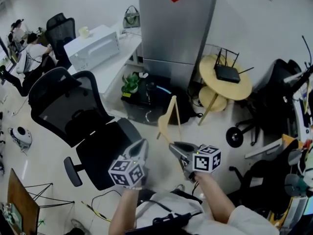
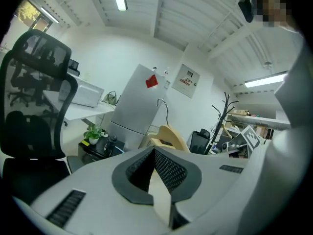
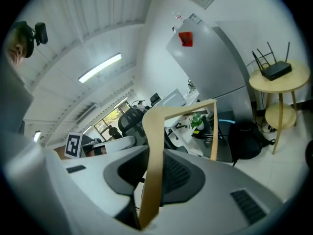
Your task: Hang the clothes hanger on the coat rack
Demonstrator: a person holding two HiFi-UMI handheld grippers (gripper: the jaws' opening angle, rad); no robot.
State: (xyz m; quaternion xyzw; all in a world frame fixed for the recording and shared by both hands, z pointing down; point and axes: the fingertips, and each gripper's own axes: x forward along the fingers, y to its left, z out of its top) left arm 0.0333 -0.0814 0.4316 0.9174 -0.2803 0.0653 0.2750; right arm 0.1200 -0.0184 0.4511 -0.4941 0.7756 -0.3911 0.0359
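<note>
A pale wooden clothes hanger (image 1: 168, 117) stands upright above the floor, and my right gripper (image 1: 178, 150) is shut on one of its arms. In the right gripper view the hanger's arm (image 3: 155, 160) runs up from between the jaws. My left gripper (image 1: 141, 150) hovers just left of it, open, with nothing between its jaws (image 2: 154, 176). From the left gripper view the hanger (image 2: 169, 135) and its metal hook (image 2: 165, 107) show ahead. A black coat rack (image 2: 221, 112) stands further right by the wall.
A black office chair (image 1: 83, 126) stands to my left. Ahead are a tall grey cabinet (image 1: 176, 23), a low black unit with a potted plant (image 1: 130, 84) and a round wooden table (image 1: 242, 87) bearing a router. Chairs and clutter crowd the right.
</note>
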